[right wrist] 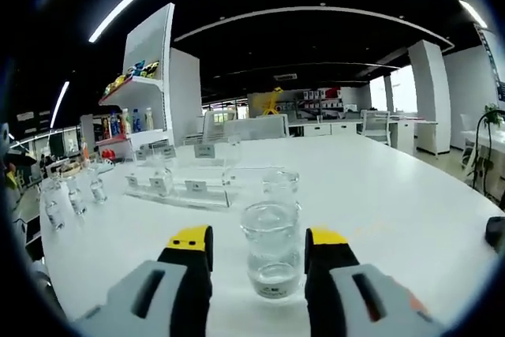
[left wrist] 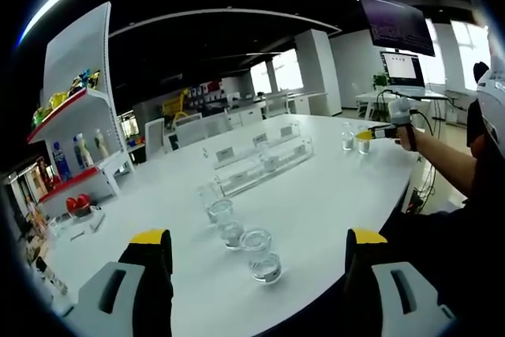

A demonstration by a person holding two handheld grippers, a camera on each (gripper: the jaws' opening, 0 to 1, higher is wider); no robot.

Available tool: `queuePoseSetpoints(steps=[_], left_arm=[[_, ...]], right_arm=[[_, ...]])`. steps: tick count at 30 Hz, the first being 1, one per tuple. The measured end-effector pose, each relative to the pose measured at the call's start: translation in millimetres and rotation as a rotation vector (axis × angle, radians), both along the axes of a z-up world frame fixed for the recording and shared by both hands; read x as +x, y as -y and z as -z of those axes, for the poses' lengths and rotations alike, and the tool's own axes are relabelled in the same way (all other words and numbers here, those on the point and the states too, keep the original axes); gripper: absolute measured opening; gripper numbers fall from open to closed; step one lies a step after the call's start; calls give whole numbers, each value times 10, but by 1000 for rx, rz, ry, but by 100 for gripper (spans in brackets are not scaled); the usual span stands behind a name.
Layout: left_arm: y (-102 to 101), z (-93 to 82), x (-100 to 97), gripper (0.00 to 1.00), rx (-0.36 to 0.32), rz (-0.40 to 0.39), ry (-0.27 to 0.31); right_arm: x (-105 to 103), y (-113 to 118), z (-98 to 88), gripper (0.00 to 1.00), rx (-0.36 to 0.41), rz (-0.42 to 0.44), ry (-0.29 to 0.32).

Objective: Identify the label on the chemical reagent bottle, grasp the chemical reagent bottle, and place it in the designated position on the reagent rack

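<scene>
Ahead of the left gripper [left wrist: 258,249], in the left gripper view, three clear bottles stand upright in a short row on the white table [left wrist: 331,187]. The nearest bottle [left wrist: 263,256] sits just beyond the yellow tips, a little left of the midline, with nothing between the jaws, which stand wide apart and released. Farther along the same line lies the clear rack [left wrist: 260,162] with its small label cards, its long axis running away and to the right. Far off to the right, the right gripper [left wrist: 364,136] reaches over the table edge, right at a bottle there.

Between the right gripper's [right wrist: 258,244] tips, in the right gripper view, a bottle [right wrist: 272,247] stands upright, its axis vertical, centred in the gap. The jaws flank it on both sides, but a sliver of space shows on each side, so I judge them not yet closed on it. A second bottle [right wrist: 281,184] stands straight behind. The rack lies beyond and to the left, well apart. This hand looks the nearer to a grasp; closing squarely should take the bottle.
</scene>
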State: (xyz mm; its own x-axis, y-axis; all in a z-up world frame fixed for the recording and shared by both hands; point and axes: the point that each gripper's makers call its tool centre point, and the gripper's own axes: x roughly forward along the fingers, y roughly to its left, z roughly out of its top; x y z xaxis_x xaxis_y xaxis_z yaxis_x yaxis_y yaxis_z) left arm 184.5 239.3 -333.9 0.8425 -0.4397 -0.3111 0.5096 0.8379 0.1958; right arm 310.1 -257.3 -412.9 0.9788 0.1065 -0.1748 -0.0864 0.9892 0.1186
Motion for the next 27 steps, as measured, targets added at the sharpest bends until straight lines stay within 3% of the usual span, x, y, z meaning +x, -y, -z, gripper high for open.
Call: queuePoseSetpoints(steps=[9,14,27], left_arm=[[-18,6,-12,90,1,-4,0],[-24,5,-11,90,4,-5,1],[-9,-22,-7,90,11,-1,5]], right_arm=[[-6,28,-32,37,199,-15,-21],[-9,51,-24,33,217,-16,-28],[23,65,24,25,-35,25,-30]])
